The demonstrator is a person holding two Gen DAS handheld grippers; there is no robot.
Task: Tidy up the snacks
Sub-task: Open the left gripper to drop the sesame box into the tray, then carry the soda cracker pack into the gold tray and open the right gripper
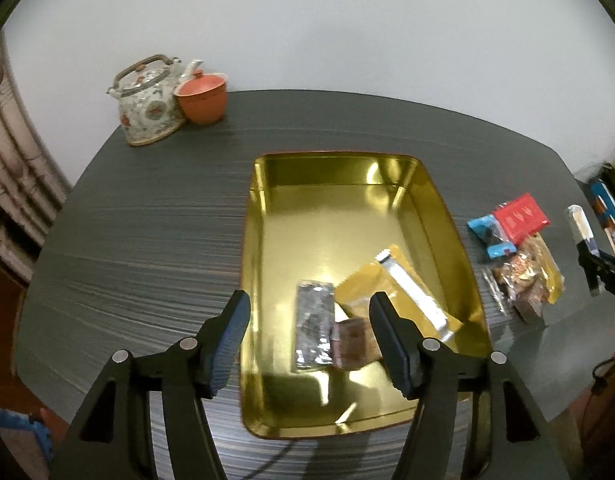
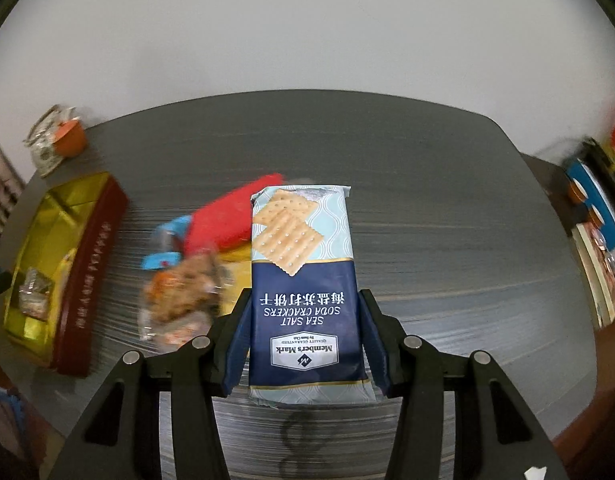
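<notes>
L hand-held gripper jaws apart, R hand-held gripper clamped

Snack packets right of tin

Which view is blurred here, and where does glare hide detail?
Right wrist view: the loose snacks left of the sharp cracker pack are motion-smeared. Left wrist view: mostly sharp, but the gold tin throws bright reflections across its floor; fisheye bends both table edges.

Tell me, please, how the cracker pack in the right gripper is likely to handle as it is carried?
The cracker pack juts straight from the right gripper without sagging, so it is probably stiff. Its glossy wrapper may slip between the pads. The crackers pictured on it suggest brittle contents, so a hard squeeze could break them.
</notes>
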